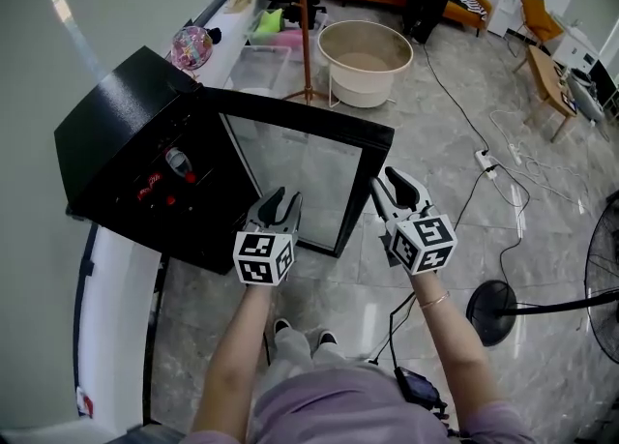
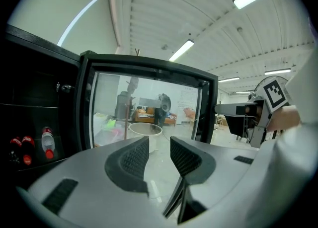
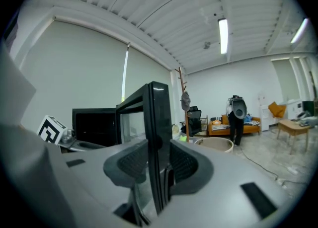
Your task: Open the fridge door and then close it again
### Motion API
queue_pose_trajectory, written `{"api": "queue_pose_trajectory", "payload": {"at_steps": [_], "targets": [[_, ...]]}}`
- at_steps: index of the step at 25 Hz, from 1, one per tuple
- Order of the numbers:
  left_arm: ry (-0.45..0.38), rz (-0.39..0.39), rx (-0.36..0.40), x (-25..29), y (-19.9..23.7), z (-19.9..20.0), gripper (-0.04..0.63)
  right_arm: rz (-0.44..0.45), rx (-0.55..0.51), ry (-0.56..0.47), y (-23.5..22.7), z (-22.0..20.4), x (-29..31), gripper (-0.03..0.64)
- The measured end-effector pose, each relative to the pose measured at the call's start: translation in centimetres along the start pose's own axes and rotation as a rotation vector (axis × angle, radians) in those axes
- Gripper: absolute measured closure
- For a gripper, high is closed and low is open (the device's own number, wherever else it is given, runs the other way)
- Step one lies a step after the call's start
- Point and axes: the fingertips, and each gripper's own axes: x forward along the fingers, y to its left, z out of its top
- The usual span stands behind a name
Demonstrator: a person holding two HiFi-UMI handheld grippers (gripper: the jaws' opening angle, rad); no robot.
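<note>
Far left, the black mini fridge (image 1: 126, 123) is open, with red-capped bottles (image 1: 177, 163) on show inside. Its glass fridge door (image 1: 300, 171) stands wide open, angled out toward the person. The left gripper (image 1: 287, 196) hovers close in front of the glass, jaws a narrow gap apart with nothing between them. On the right, the right gripper (image 1: 385, 181) has the door's free edge pinched between its pads, jaws narrow on the black frame. Beyond the door, a round beige tub (image 1: 365, 60) sits on the floor.
</note>
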Motion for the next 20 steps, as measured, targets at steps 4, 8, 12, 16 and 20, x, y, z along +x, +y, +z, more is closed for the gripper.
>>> {"api": "queue_pose_trajectory", "payload": {"at_steps": [4,8,12,16,20], "targets": [[0.0,0.013,-0.009,-0.4,1.2,-0.3,0.479,-0.04,0.002,0.034,-1.0,-1.1,0.5,0.489],[-0.001,0.021,-0.012,-0.8,2.0,-0.4,0.479,-0.044,0.015,0.037,-1.0,-1.7,0.4,0.488],[0.0,0.031,-0.016,-1.2,2.4,-0.5,0.479,-0.029,0.011,0.027,-0.7,-1.7,0.3,0.459],[0.002,0.044,-0.024,-2.0,2.5,-0.6,0.479,-0.001,0.029,0.001,-0.7,-0.7,0.5,0.404],[0.006,0.062,-0.03,-3.1,3.2,-1.1,0.479,0.045,0.032,-0.028,-1.0,0.5,2.1,0.347]]}}
